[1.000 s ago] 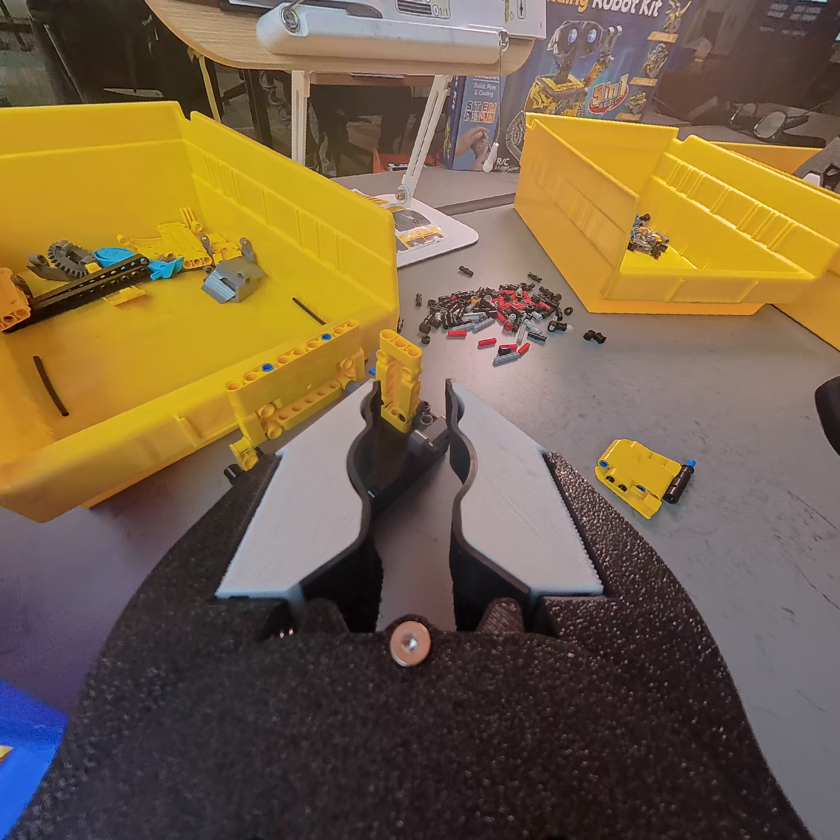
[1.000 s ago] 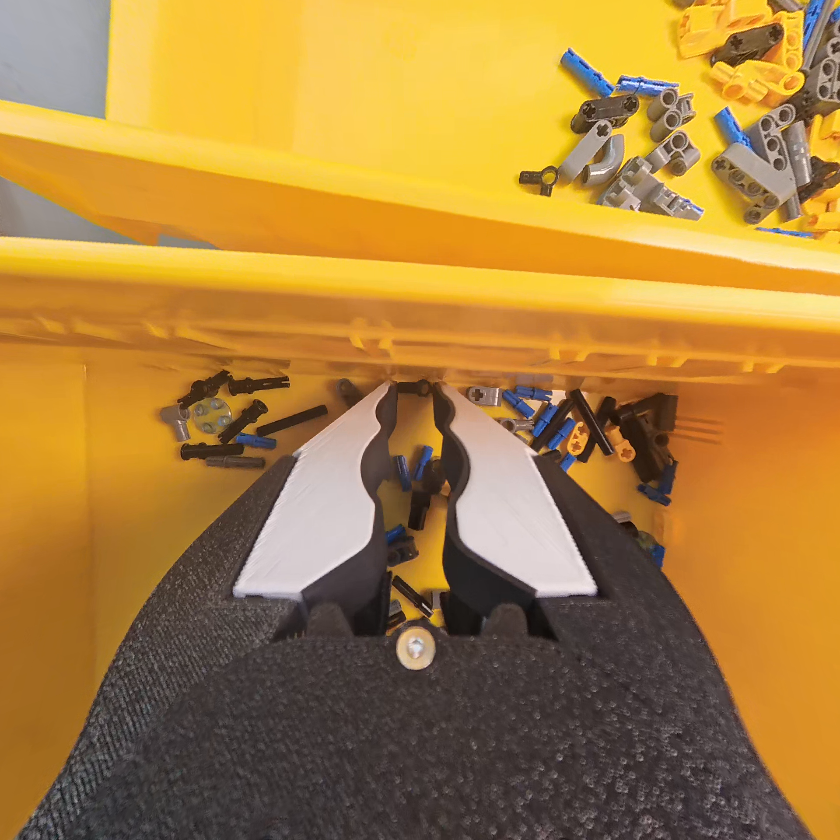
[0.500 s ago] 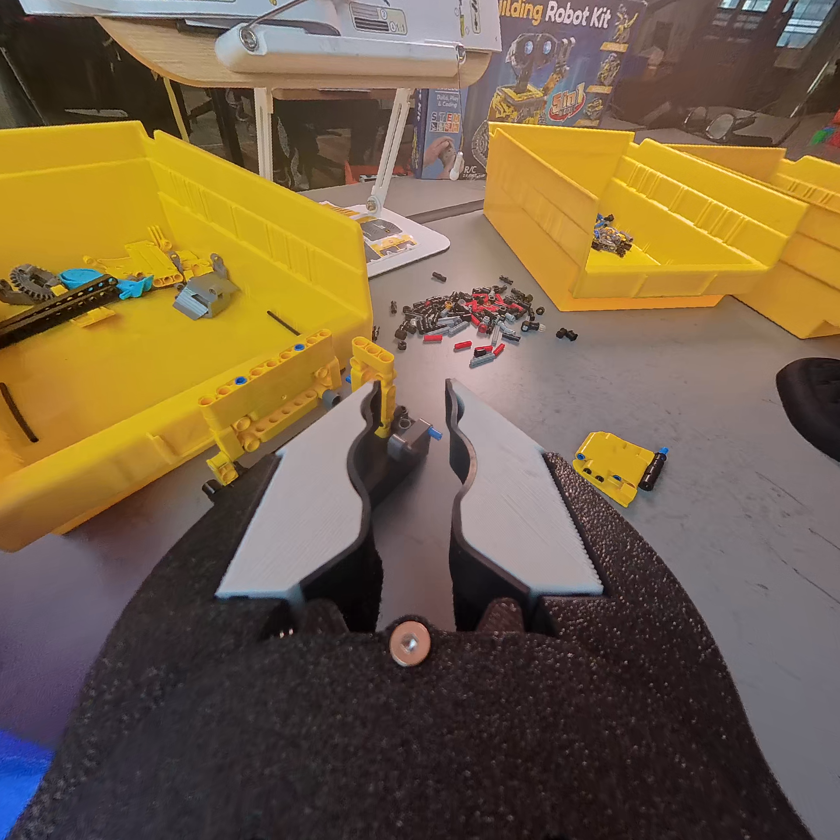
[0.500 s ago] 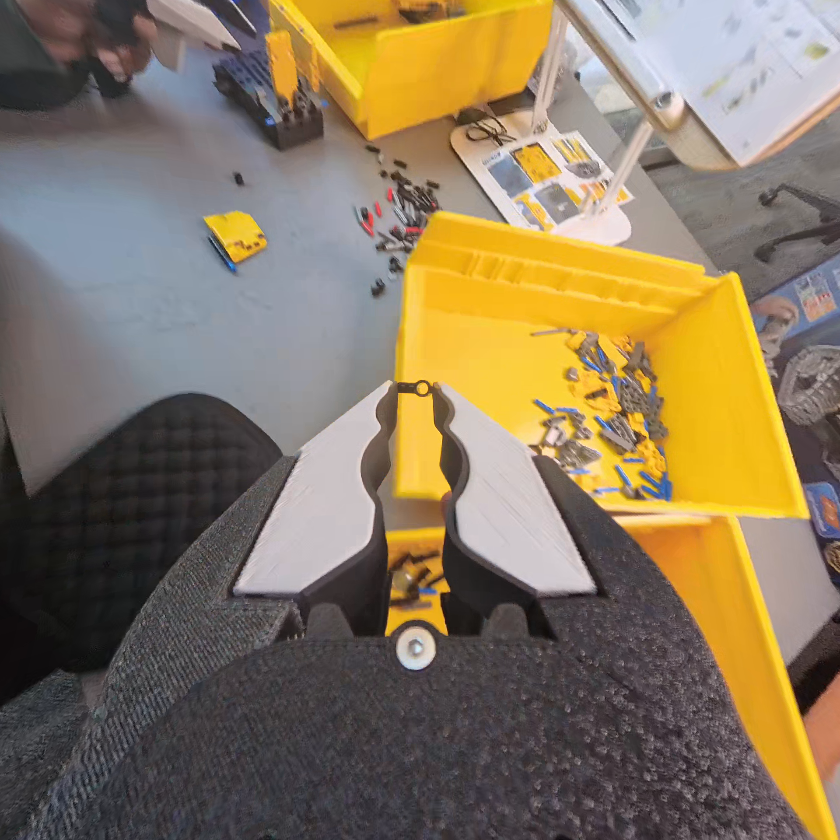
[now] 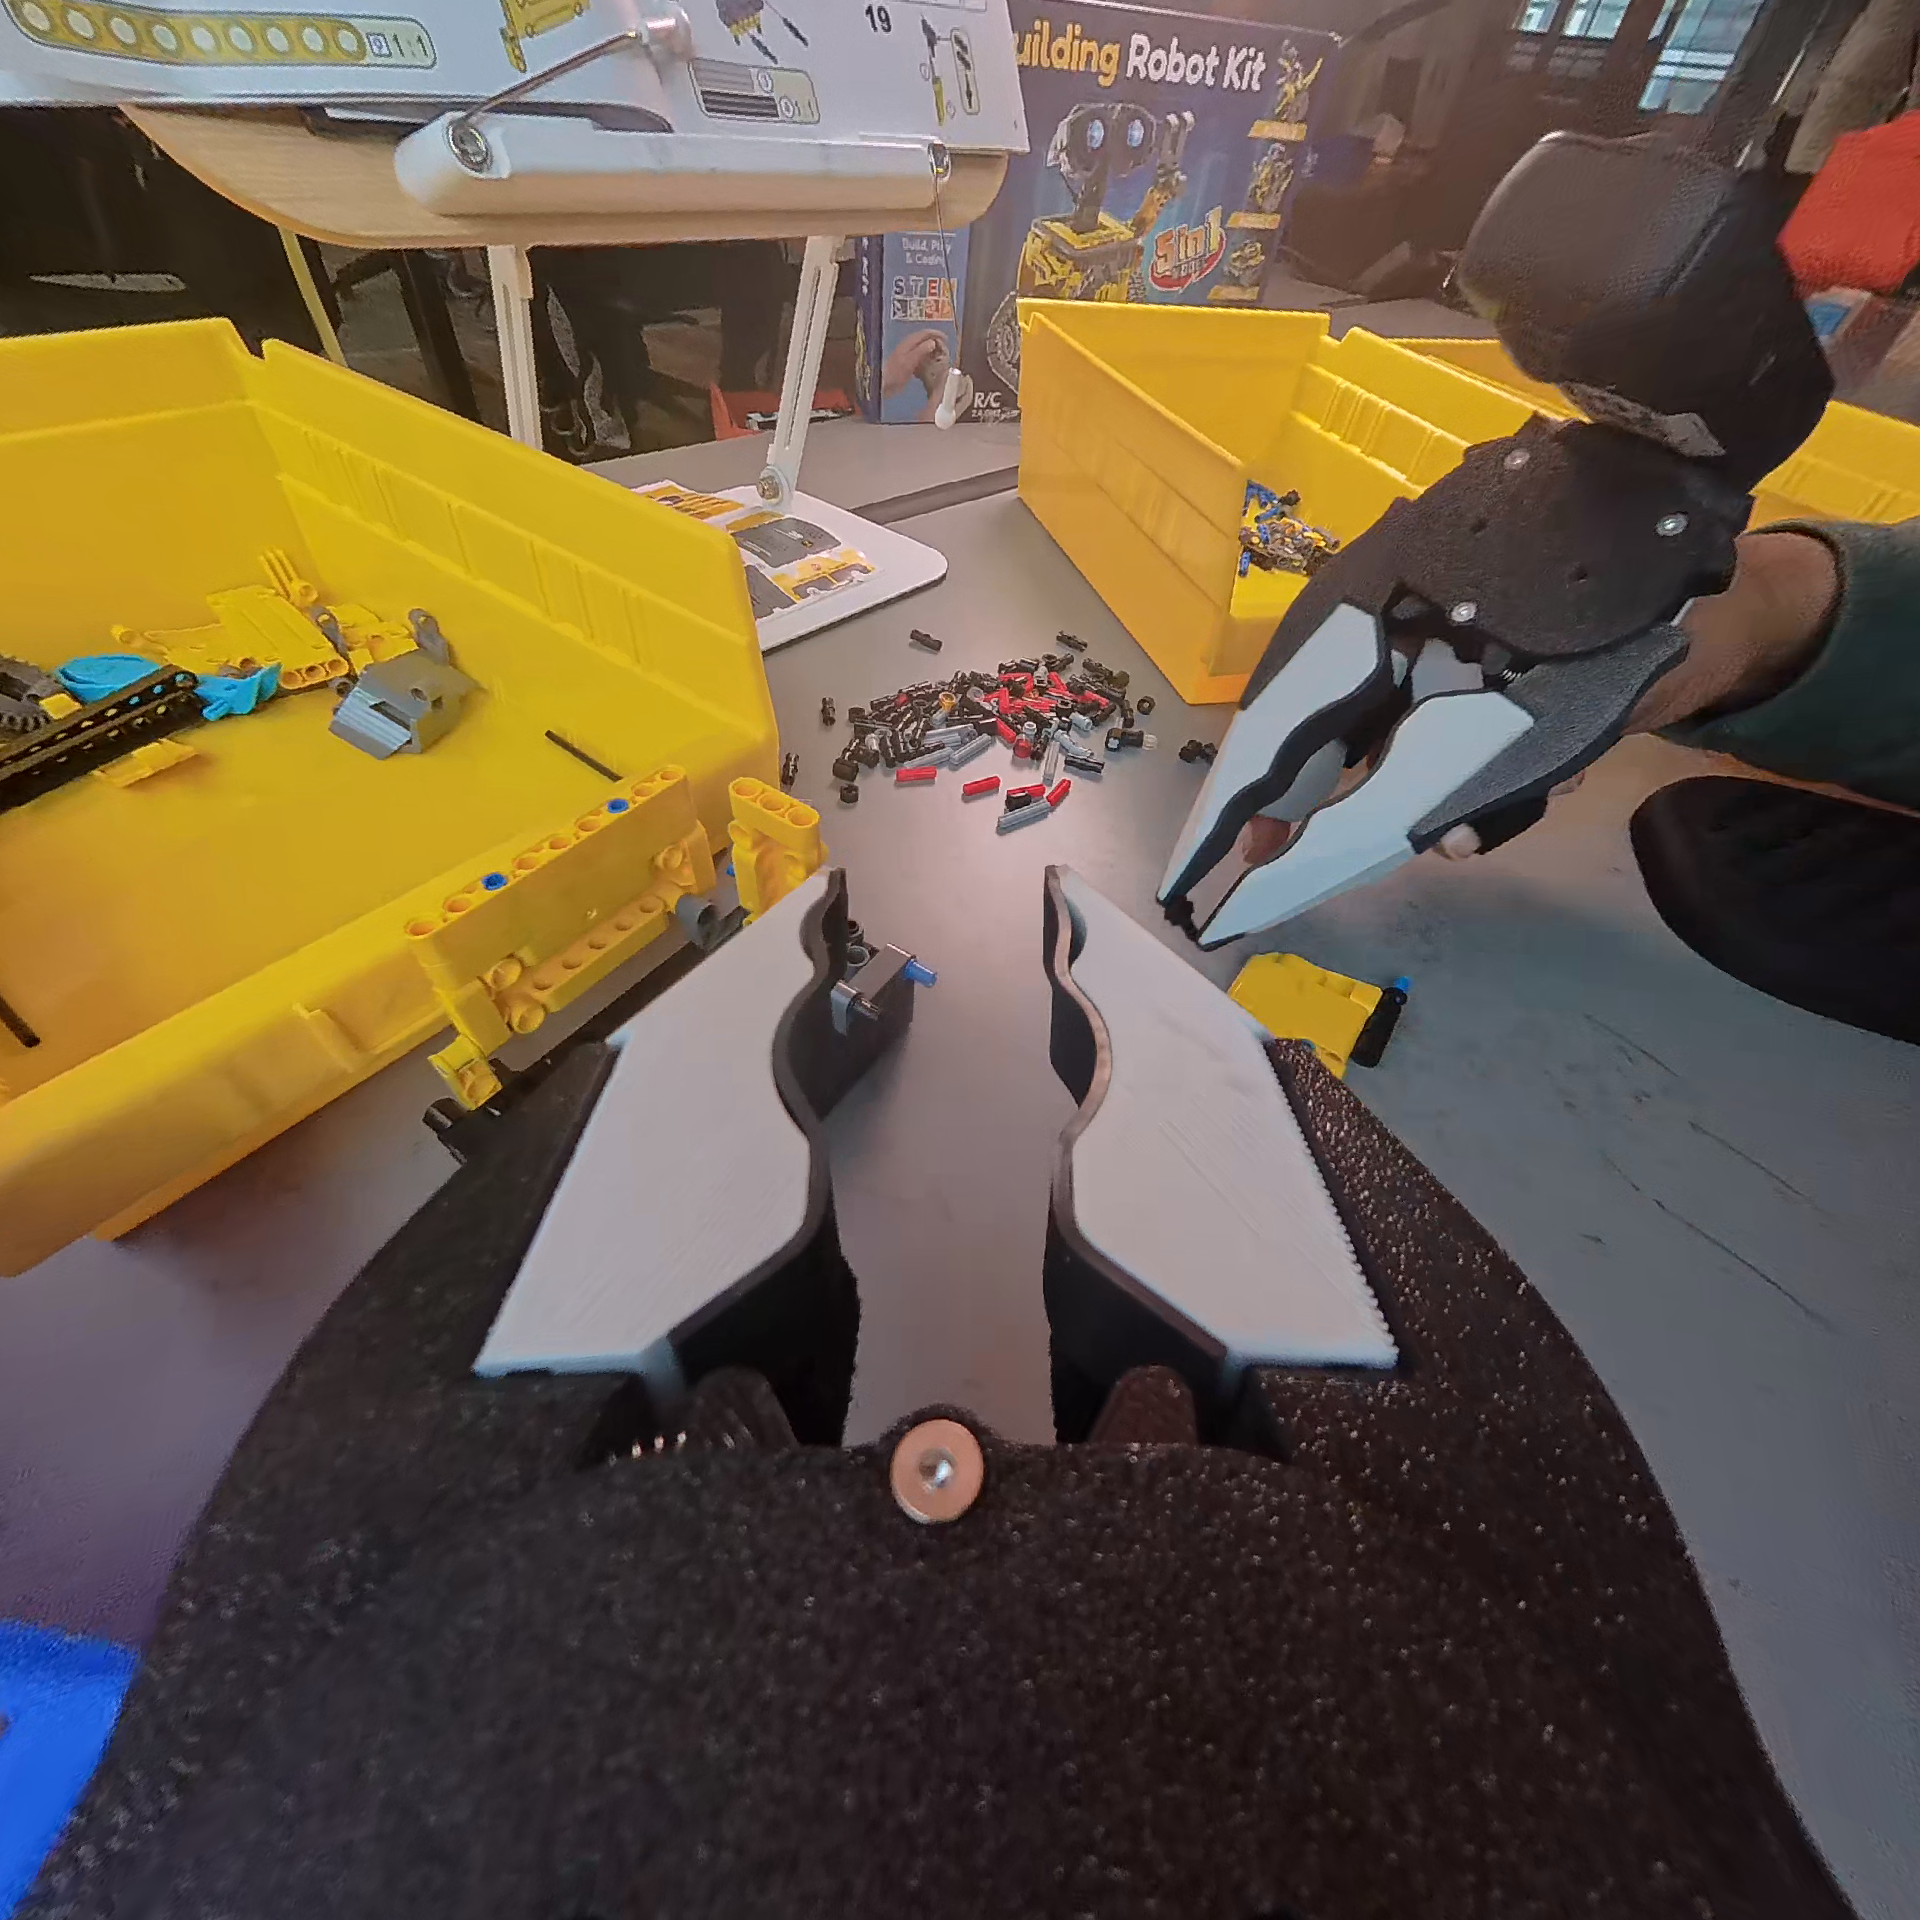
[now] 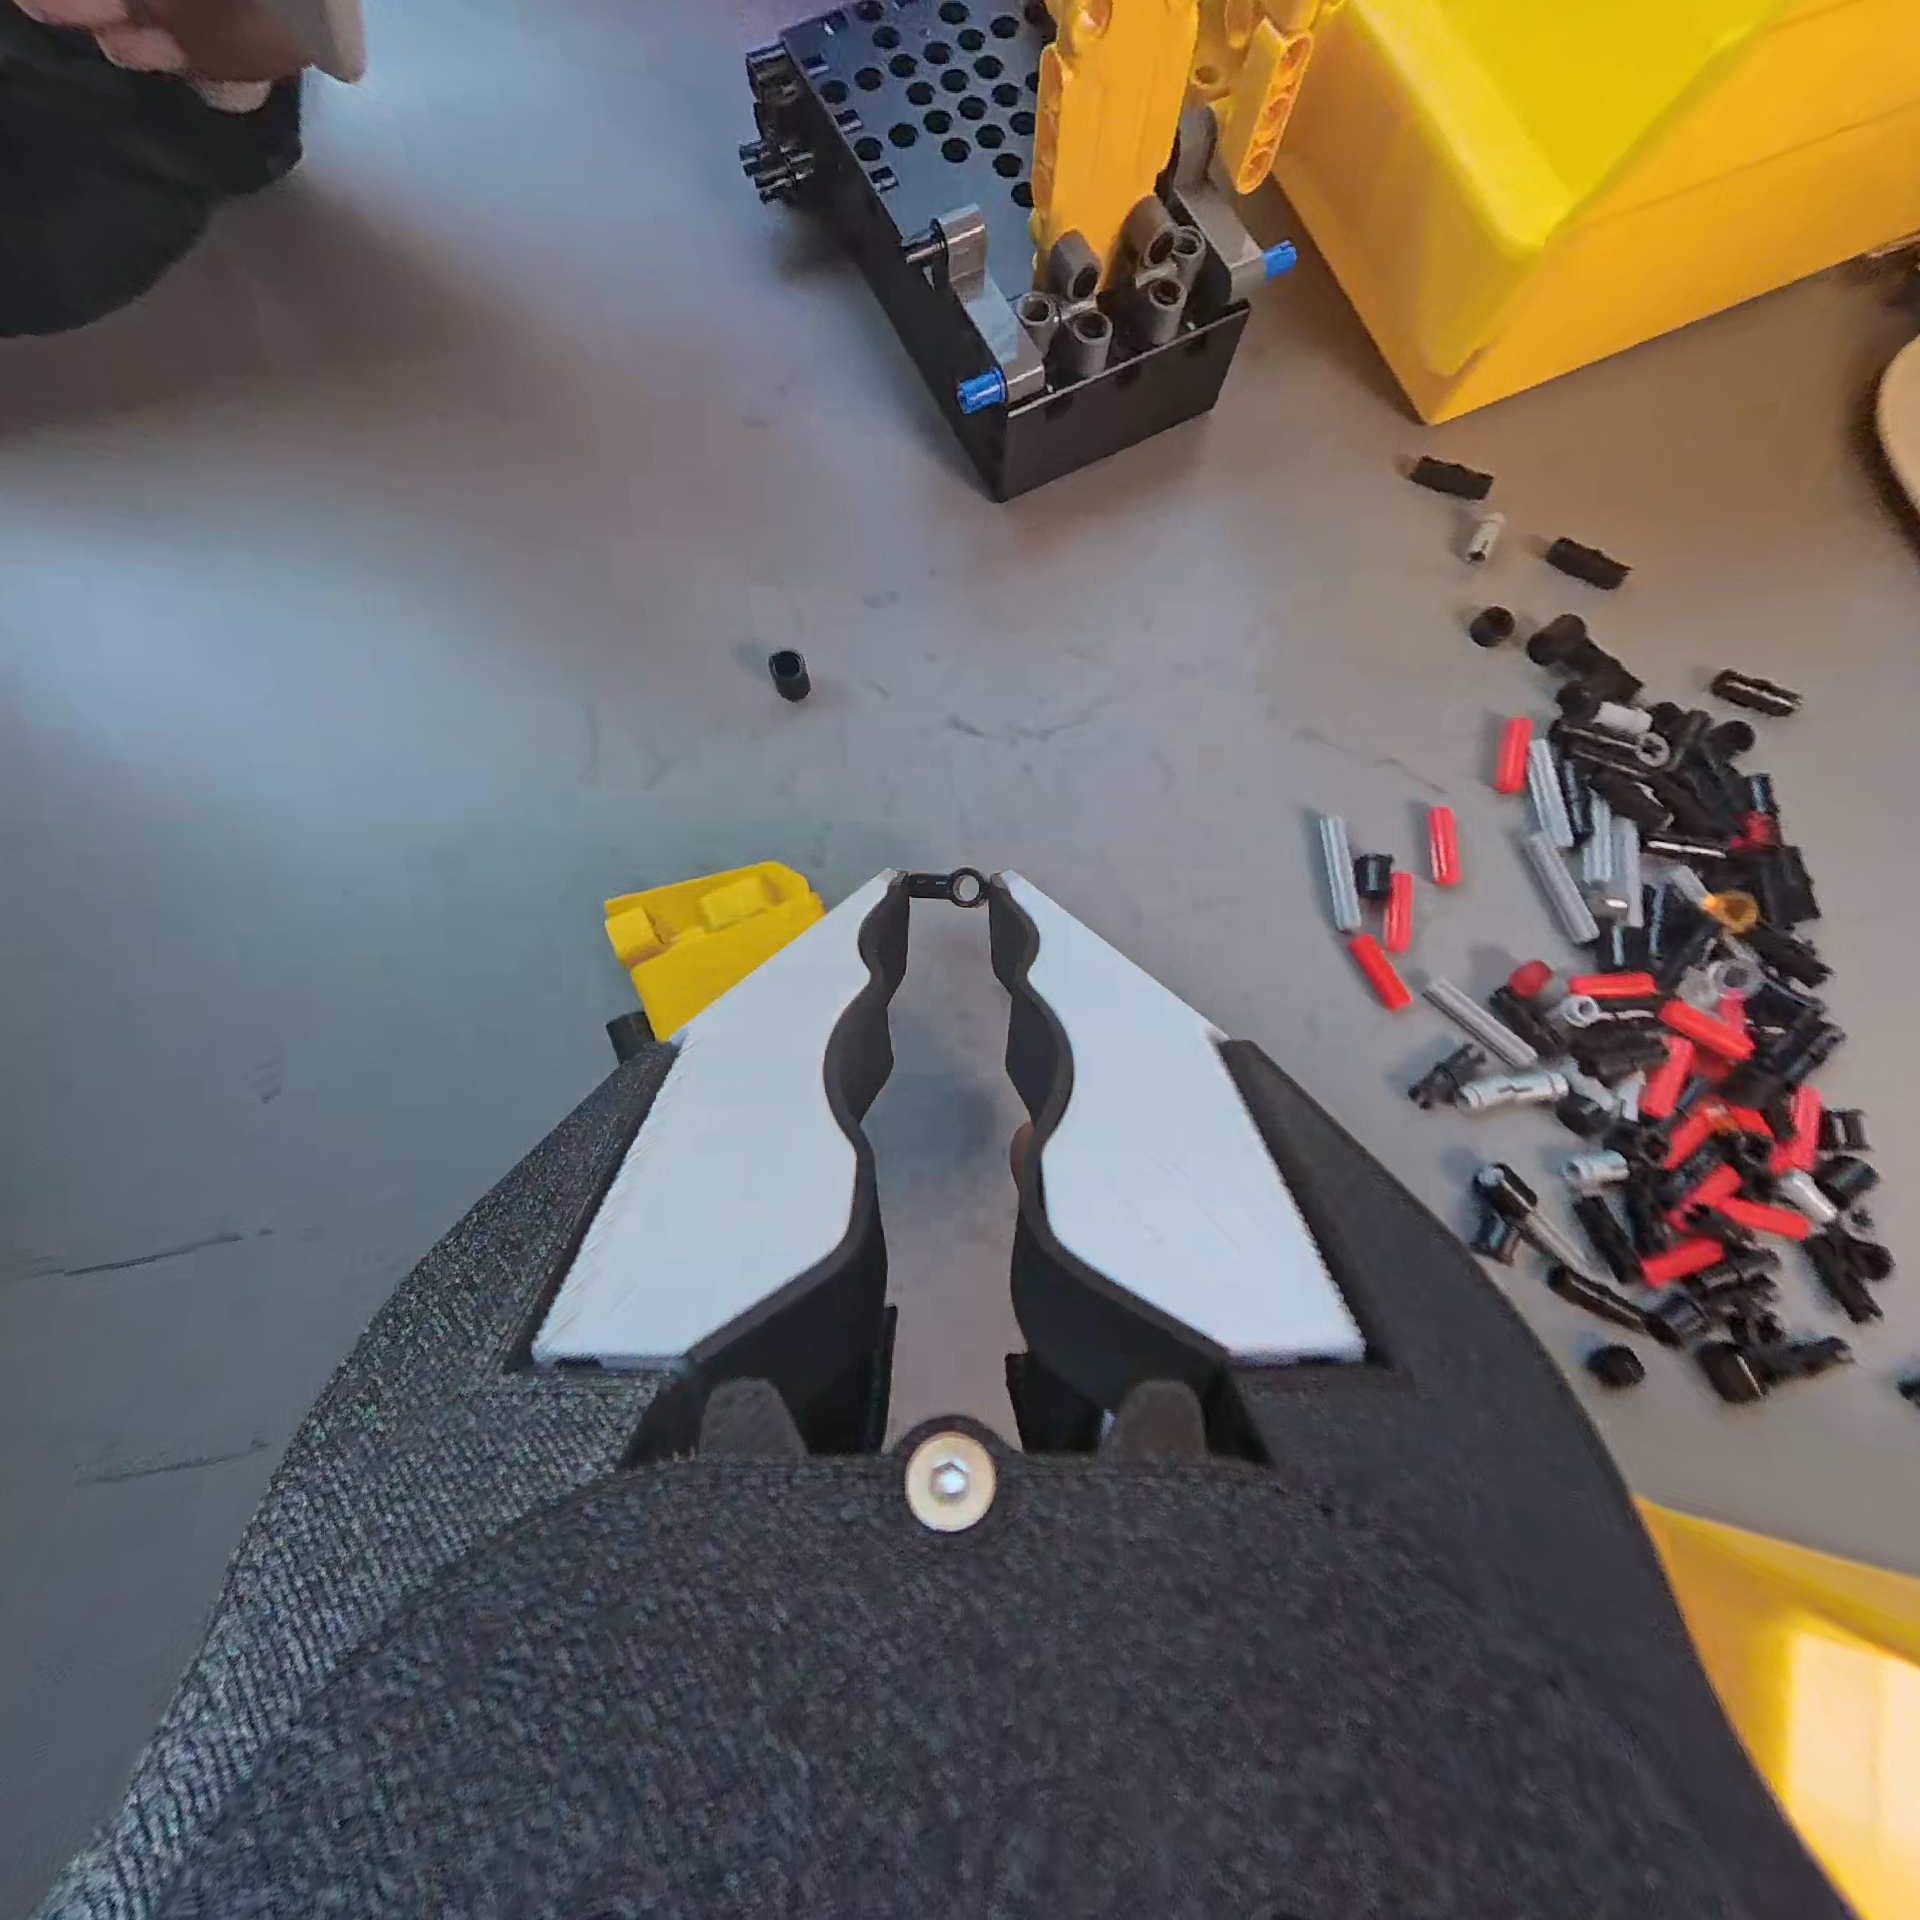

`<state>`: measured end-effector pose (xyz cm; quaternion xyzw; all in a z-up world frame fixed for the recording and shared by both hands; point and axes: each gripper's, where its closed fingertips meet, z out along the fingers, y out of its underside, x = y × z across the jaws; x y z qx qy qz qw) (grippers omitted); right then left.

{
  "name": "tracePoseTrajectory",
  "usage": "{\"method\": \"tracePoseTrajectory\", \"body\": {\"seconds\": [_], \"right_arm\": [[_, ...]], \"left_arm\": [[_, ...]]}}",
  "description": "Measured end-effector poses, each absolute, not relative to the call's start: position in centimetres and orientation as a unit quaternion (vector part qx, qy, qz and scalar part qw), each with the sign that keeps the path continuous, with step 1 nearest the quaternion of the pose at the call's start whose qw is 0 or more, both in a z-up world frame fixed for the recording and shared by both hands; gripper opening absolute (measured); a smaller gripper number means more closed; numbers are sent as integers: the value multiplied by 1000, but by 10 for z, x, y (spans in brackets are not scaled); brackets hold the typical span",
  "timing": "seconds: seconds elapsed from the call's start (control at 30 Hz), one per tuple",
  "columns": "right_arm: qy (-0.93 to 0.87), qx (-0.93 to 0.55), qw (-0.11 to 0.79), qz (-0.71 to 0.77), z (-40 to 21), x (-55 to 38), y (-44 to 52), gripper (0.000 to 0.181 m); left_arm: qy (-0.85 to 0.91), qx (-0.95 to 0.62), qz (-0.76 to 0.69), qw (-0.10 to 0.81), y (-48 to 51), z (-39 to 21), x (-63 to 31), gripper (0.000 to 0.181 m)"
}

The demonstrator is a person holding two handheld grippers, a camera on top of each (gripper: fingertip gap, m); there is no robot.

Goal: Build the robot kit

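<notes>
My left gripper (image 5: 940, 894) is open and empty, low over the grey table. A black and yellow brick model (image 5: 582, 914) stands just left of its left finger, partly hidden by it. My right gripper (image 6: 945, 888) is shut on a small black ring-ended connector (image 6: 948, 888) and holds it above the table. It also shows in the left wrist view (image 5: 1190, 920), tip down by a yellow panel piece (image 5: 1309, 1008). In the right wrist view the model (image 6: 1018, 260) lies ahead and the panel (image 6: 717, 925) sits beside the left finger.
A pile of black, red and grey pins (image 5: 987, 727) (image 6: 1662, 987) lies on the table. Yellow bins stand at left (image 5: 312, 935) and back right (image 5: 1143, 468). A lone black bush (image 6: 790, 675) lies between the gripper and the model. An instruction stand (image 5: 810, 561) is behind. The gap from one gripper's tips to the other's is roughly 12 centimetres.
My right gripper lifted out of the yellow bin with the connector and swung over the table near the yellow panel. My left gripper's fingers spread and came off the model.
</notes>
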<state>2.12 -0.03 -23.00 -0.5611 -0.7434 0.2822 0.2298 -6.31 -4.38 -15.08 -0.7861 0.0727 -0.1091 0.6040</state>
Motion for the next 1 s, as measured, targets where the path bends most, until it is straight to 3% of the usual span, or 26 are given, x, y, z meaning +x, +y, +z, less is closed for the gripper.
{"method": "tracePoseTrajectory", "body": {"seconds": [0.67,1.0], "right_arm": [[-766,-543,224,259,-239,11,-6,21],[-704,-542,317,331,-169,25,3,33]], "left_arm": [[14,-767,-47,640,-59,-119,-92,39],[27,-758,-66,648,-78,-117,-99,47]]}}
